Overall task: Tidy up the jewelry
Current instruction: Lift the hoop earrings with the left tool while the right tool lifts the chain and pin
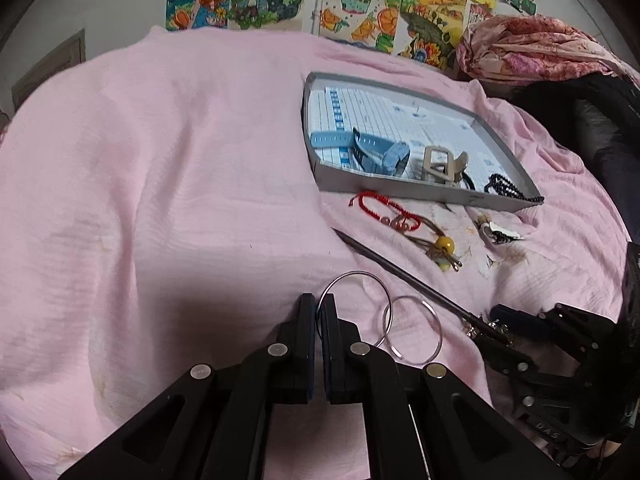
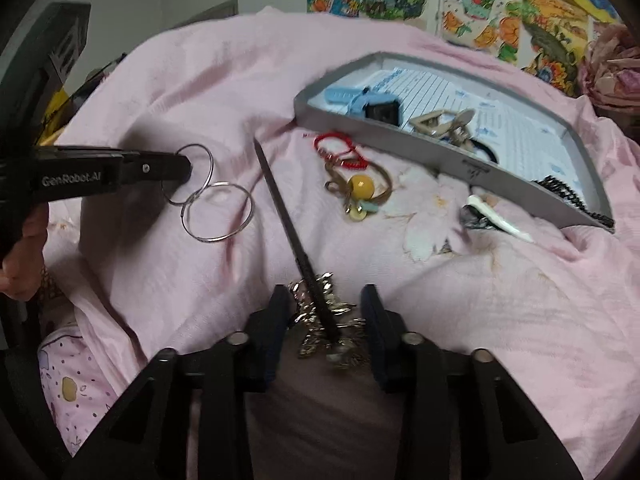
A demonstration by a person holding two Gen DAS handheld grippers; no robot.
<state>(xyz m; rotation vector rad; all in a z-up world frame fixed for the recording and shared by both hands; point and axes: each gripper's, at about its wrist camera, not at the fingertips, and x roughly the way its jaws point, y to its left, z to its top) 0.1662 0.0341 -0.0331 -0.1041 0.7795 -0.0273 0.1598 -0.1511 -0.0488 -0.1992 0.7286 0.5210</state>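
Both wrist fisheyes look forward, low and close over the pink cotton bedsheet [image 1: 180, 160], sharing the shallow grey cardboard tray [image 1: 424, 190] [image 2: 400, 136].

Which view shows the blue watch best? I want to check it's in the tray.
The right wrist view: the blue watch shows its dark face and strap inside the grey tray. The left wrist view shows only its straps, face hidden.

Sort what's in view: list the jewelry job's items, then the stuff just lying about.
Job: silver bangles, dark hairpin, red cord bracelet, yellow-bead cord, grey tray, blue watch.

Lying about: wall pictures, floral bundle, pink bedsheet.
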